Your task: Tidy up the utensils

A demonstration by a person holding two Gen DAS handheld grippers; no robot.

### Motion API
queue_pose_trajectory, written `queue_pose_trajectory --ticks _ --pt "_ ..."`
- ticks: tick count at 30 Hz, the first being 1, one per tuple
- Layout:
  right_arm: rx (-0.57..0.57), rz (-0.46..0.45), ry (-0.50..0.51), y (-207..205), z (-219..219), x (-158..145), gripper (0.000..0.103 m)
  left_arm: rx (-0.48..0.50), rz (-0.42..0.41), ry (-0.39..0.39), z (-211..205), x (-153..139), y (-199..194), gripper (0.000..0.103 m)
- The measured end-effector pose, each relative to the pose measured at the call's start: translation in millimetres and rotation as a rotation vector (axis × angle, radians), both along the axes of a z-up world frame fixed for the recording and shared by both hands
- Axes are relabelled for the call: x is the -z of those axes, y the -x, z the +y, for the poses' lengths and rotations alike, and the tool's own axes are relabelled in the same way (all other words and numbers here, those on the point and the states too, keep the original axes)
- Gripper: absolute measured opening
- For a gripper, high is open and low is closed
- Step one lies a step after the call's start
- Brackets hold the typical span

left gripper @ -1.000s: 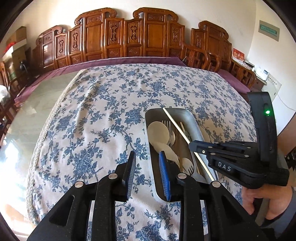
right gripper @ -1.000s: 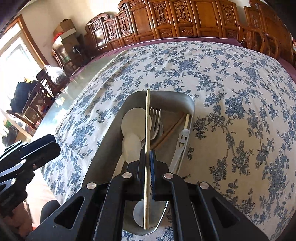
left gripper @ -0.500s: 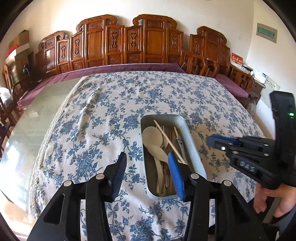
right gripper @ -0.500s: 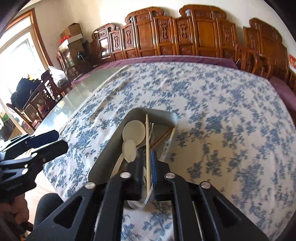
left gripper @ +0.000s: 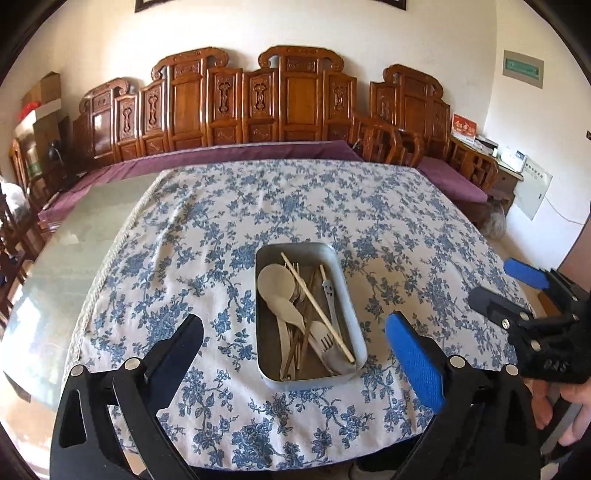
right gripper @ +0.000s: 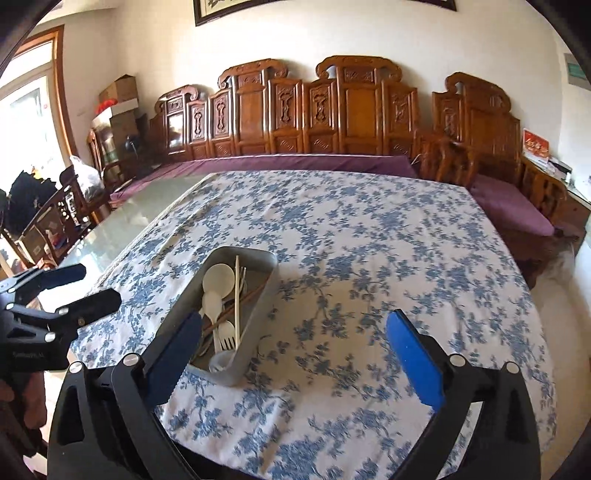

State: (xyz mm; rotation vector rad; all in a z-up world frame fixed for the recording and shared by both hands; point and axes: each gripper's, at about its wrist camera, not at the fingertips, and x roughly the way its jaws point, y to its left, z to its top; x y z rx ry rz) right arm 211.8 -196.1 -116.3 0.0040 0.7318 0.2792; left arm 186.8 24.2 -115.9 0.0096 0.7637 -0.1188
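chopstick point(left gripper: 317, 307): light, stiff, slippery; grab mid-shaft
tray point(left gripper: 352, 310): 12 o'clock
left gripper point(left gripper: 295, 354): jaws spread, empty
right gripper point(right gripper: 295, 354): jaws spread, empty

We see the counter point(left gripper: 74, 258), glass-topped at left, under a blue-flowered white cloth point(left gripper: 388, 229); on the cloth near us sits a grey utensil tray point(left gripper: 349, 291).

Carved wooden chairs point(left gripper: 236, 107) along cream wall point(right gripper: 369, 33); bright window point(right gripper: 26, 122) left; purple cushions point(right gripper: 280, 162)

Utensil handles point(left gripper: 295, 350) overlap in tray point(left gripper: 360, 343); lower ones hidden.
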Motion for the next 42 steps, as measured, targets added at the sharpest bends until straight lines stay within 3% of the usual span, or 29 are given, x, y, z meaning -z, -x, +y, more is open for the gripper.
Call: queue_pose_trajectory --ticks 7,16,22,42 --pt "0.065 -0.066 -0.024 33.8 -27.3 -21.8 0.1 -0.025 -0.031 -0.026 -11.2 -17.8 18.4 0.095" --pt "0.064 -0.243 -0.016 81.7 -31.6 -81.5 0.1 -0.056 -0.168 0.005 -14.3 -69.8 60.1 0.095" --pt "0.082 -0.307 -0.022 105.5 -35.6 -107.0 0.1 -0.063 -0.232 -0.015 -19.1 -94.8 82.2 0.095" --pt "0.122 -0.33 -0.019 113.1 -41.6 -117.9 0.1 -0.053 -0.28 -0.04 -25.6 -105.0 102.5 0.095"
